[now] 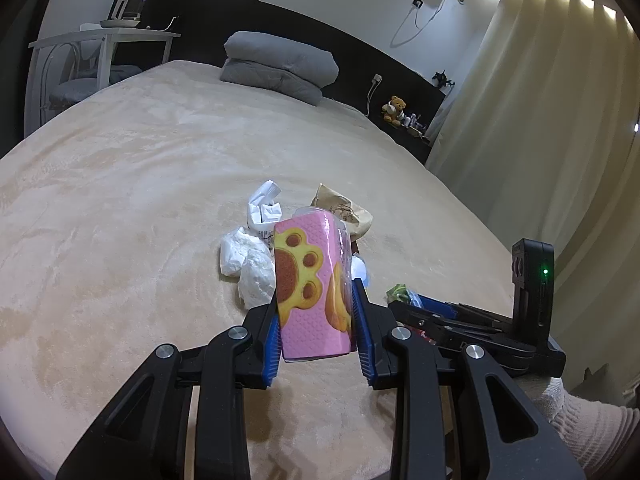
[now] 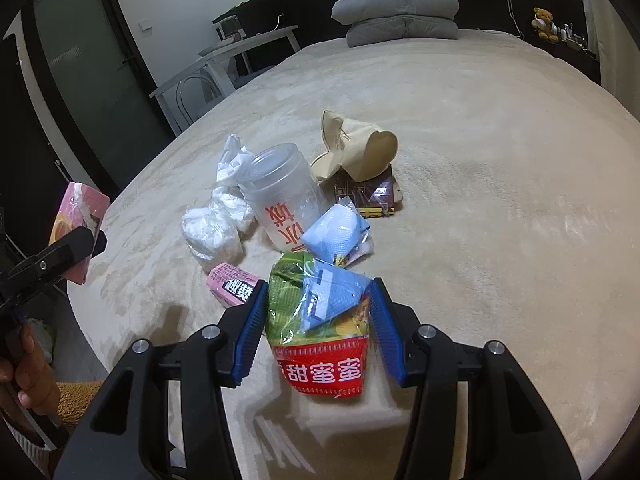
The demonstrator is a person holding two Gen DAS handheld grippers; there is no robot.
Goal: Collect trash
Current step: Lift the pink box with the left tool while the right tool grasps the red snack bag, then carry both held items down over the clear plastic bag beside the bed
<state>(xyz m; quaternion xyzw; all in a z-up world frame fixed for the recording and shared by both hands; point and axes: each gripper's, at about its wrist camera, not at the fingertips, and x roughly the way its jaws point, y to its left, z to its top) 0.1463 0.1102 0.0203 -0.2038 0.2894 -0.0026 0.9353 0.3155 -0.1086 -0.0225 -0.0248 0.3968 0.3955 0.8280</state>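
My left gripper (image 1: 316,304) is shut on a pink tissue pack with a yellow paw print (image 1: 310,280), held above the bed; the pack also shows at the left of the right wrist view (image 2: 78,216). My right gripper (image 2: 318,312) is open, its blue pads either side of a red, green and blue snack wrapper (image 2: 320,328) on the bed. Behind it lie a clear plastic cup (image 2: 284,196), crumpled white tissues (image 2: 214,228), a blue tissue pack (image 2: 336,232), a small pink packet (image 2: 232,286), a beige paper bag (image 2: 360,152) and a brown wrapper (image 2: 368,192).
The trash lies on a cream bed cover (image 2: 500,160) near its front edge. A folded grey quilt (image 1: 280,64) sits at the head. A white side table (image 1: 104,40) stands left, curtains (image 1: 540,120) right, a dark door (image 2: 92,68) beyond the bed.
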